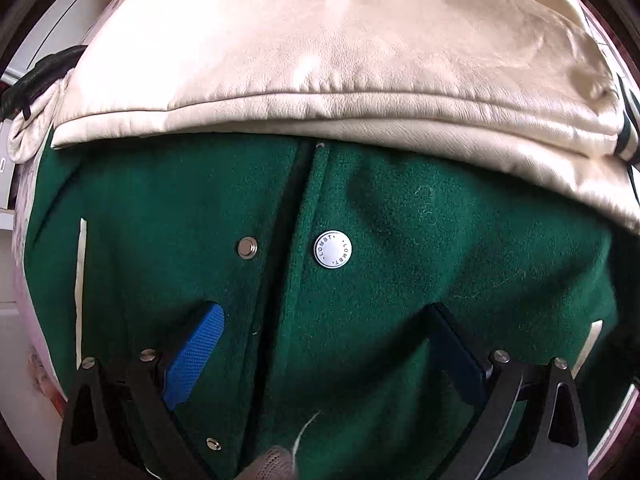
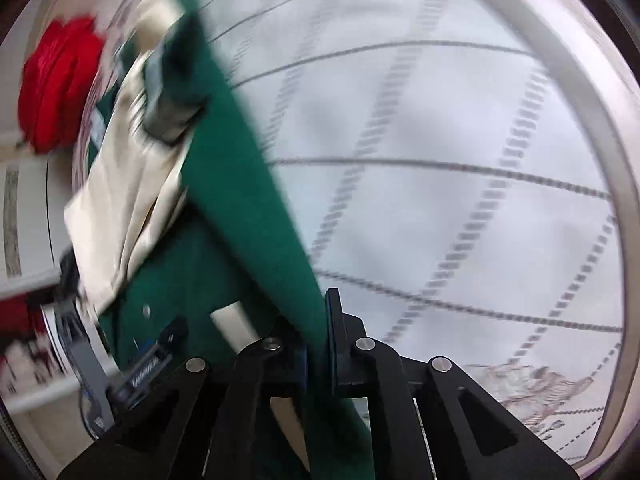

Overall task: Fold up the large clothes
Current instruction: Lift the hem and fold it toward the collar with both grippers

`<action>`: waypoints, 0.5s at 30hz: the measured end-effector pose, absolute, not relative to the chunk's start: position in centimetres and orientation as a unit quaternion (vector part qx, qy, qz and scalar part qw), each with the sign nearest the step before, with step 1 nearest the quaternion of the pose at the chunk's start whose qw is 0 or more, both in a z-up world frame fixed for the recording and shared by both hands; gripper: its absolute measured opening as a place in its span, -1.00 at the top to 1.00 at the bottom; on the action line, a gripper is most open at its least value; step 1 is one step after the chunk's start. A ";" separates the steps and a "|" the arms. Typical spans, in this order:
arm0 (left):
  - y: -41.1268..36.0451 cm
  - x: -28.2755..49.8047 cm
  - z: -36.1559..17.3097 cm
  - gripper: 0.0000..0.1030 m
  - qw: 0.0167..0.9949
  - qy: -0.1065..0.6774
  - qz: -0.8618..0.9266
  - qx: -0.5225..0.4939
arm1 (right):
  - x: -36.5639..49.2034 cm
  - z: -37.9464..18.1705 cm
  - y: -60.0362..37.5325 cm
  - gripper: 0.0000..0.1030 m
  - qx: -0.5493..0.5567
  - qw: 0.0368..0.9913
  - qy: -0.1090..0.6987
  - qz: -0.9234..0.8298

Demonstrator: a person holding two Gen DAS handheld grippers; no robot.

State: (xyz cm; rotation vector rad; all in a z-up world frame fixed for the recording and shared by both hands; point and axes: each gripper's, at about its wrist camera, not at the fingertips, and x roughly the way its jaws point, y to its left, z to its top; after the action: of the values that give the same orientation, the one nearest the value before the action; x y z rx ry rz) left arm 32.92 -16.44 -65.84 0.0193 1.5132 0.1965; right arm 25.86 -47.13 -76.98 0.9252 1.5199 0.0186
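Note:
A green wool jacket with cream leather sleeves lies spread under my left gripper. One cream sleeve is folded across its upper part. A white snap button and a metal stud sit beside the front opening. The left gripper stands open, its blue pads wide apart over the green cloth. In the blurred right wrist view, my right gripper is shut on the green jacket's edge, which runs up and left from the jaws. The cream sleeve lies to its left.
The jacket rests on a white quilted bedspread with grey grid lines and a pale border. A red bundle sits at the far left. A grey and black tool with a blue label shows at lower left. White furniture stands beyond the bed.

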 end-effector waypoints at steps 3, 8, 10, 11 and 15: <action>-16.3 33.2 -66.0 -1.00 0.719 0.688 0.092 0.004 | 27.2 -76.6 -46.4 0.90 0.365 0.627 0.688 0.018; -16.3 34.8 -65.8 -1.00 0.714 0.693 0.098 0.019 | 30.4 -73.5 -45.2 0.69 0.285 0.651 0.702 0.045; -17.0 35.4 -65.2 -1.00 0.723 0.683 0.102 0.030 | 32.3 -73.2 -44.2 0.47 0.246 0.672 0.696 0.061; -17.2 35.7 -65.0 -1.00 0.728 0.677 0.103 0.034 | 33.3 -73.2 -43.5 0.25 0.224 0.680 0.695 0.065; -17.4 37.1 -66.2 -1.00 0.724 0.681 0.104 0.037 | 35.7 -74.2 -44.9 0.68 0.240 0.701 0.671 0.035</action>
State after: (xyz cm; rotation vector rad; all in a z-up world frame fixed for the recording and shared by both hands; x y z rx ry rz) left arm 37.12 -17.39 -66.15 0.0816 1.5029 0.2289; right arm 35.71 -44.94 -74.19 0.5339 1.4941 0.0776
